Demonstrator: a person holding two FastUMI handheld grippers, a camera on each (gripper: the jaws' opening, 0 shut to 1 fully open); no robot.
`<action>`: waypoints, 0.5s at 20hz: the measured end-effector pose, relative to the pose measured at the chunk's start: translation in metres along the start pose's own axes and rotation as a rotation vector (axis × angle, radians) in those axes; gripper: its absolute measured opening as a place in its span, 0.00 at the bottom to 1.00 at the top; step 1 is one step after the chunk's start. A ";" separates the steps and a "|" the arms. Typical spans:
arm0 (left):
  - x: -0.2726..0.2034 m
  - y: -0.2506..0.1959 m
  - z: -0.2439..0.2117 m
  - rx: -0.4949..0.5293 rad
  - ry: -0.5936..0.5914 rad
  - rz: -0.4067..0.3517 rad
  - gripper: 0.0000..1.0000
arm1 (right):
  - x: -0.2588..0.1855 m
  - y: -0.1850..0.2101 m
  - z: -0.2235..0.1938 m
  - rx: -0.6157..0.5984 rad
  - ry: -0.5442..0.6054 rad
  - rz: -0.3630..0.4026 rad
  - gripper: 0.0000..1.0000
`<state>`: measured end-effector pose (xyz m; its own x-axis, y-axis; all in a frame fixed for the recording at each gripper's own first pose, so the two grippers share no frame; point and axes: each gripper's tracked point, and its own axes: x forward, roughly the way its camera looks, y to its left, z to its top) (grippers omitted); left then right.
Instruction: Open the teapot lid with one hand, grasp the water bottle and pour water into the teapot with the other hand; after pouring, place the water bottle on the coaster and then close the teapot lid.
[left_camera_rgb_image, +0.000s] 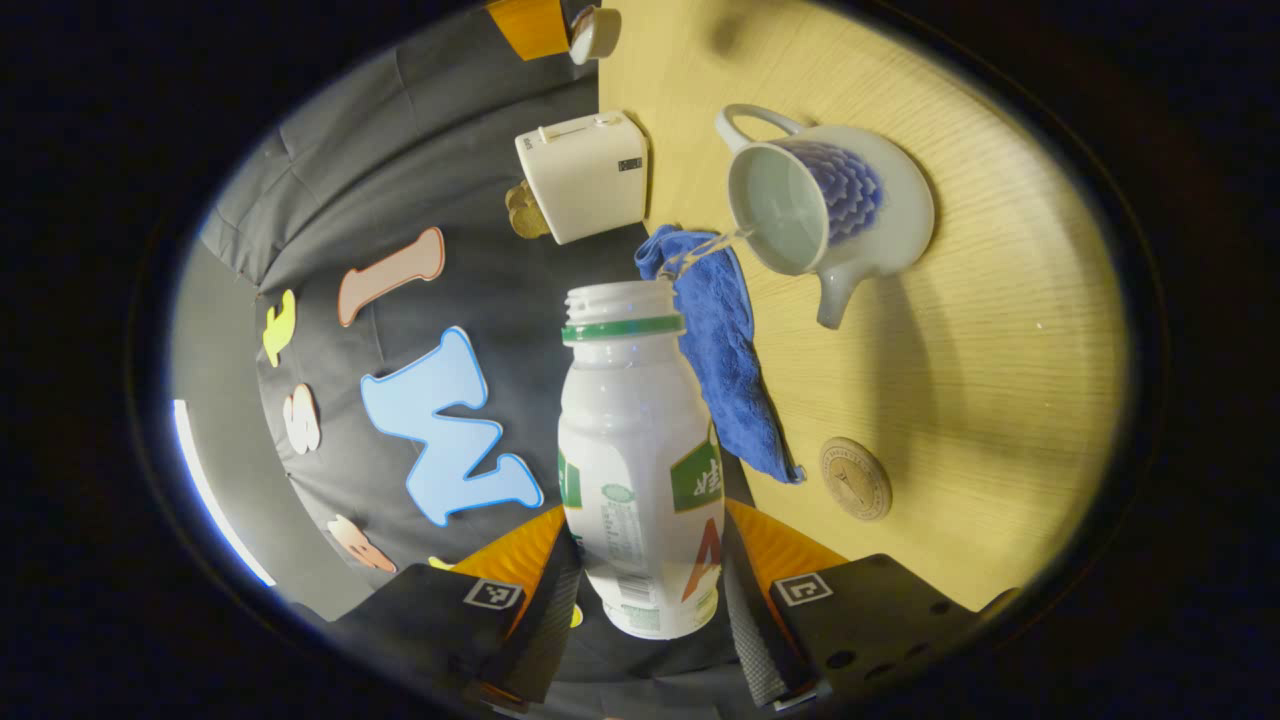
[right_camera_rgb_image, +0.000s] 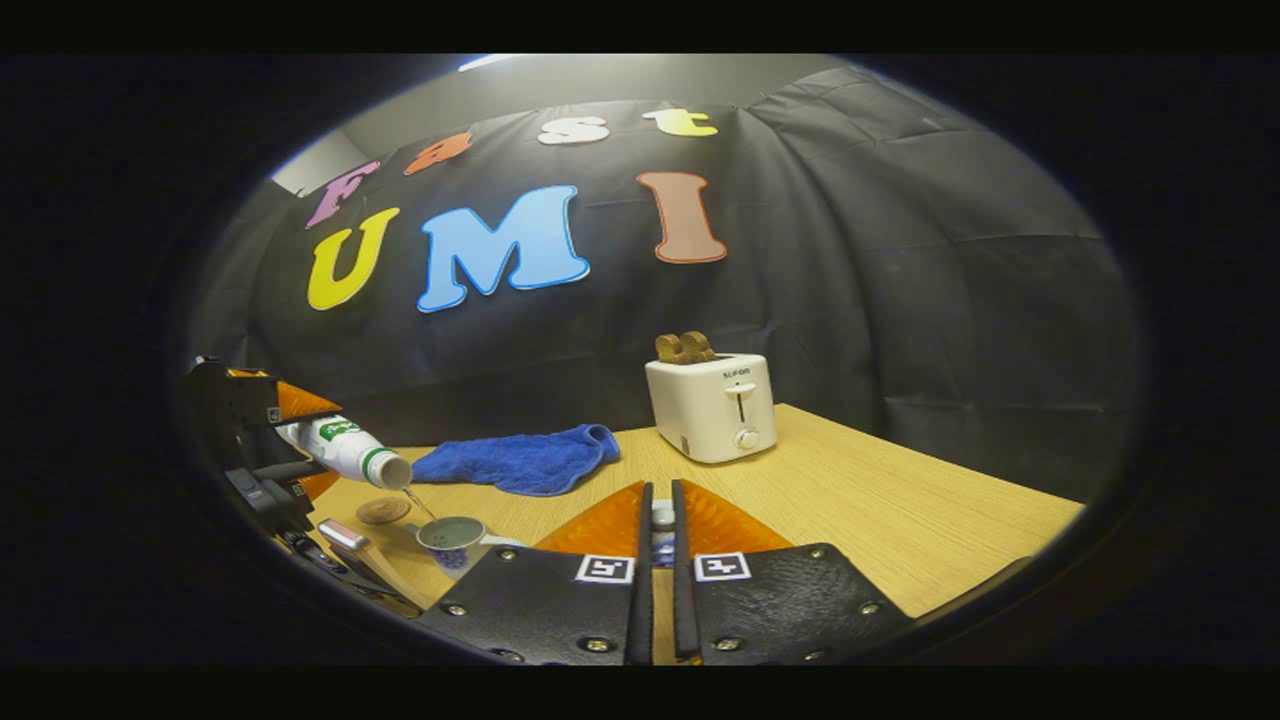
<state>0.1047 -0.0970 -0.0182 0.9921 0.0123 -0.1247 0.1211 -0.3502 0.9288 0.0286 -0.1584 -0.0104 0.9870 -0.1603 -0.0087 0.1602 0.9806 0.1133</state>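
Your left gripper (left_camera_rgb_image: 645, 585) is clamped on the water bottle (left_camera_rgb_image: 640, 470), one finger pressing each side of its lower body. You have rolled that hand so the bottle lies tipped over, its open, capless neck aimed toward the teapot (left_camera_rgb_image: 825, 205). In the right gripper view the same bottle (right_camera_rgb_image: 345, 452) slants mouth-down from your left gripper (right_camera_rgb_image: 265, 420), which hangs above the table's left side. A thin stream of water (left_camera_rgb_image: 705, 250) runs from the bottle's mouth into the teapot's open top, and water already stands inside. The teapot sits upright on the wooden table (left_camera_rgb_image: 1000, 400), lid off, its handle on one side and its spout on the other.

Between bottle and teapot lies a blue cloth (left_camera_rgb_image: 730, 360), rumpled, along the table's edge. The round coaster (left_camera_rgb_image: 855, 478) rests bare on the table, just beside the cloth's near end and apart from the teapot. Farther along stands a white toaster (left_camera_rgb_image: 585, 175) with slices in its slots.

Your right gripper (right_camera_rgb_image: 660, 560) is held level and low over the table, facing the toaster, its fingers drawn close together around a small pale piece (right_camera_rgb_image: 662, 516). It looks like the teapot lid, though too little of it shows to be certain. From this side the teapot (right_camera_rgb_image: 452, 540) sits down at the left, under the bottle's mouth.
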 end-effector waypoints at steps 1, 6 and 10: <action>-0.001 0.000 0.000 0.002 0.001 0.001 0.76 | 0.000 0.000 -0.001 0.000 0.000 0.000 0.08; -0.003 0.004 0.001 0.017 0.004 0.013 0.76 | 0.000 0.000 0.000 -0.007 -0.002 -0.002 0.08; -0.004 0.008 0.002 0.041 0.004 0.023 0.77 | 0.000 -0.001 0.001 -0.006 -0.006 -0.005 0.08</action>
<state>0.1016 -0.1013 -0.0108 0.9947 0.0071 -0.1022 0.0969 -0.3884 0.9164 0.0283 -0.1594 -0.0094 0.9862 -0.1653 -0.0034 0.1648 0.9805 0.1068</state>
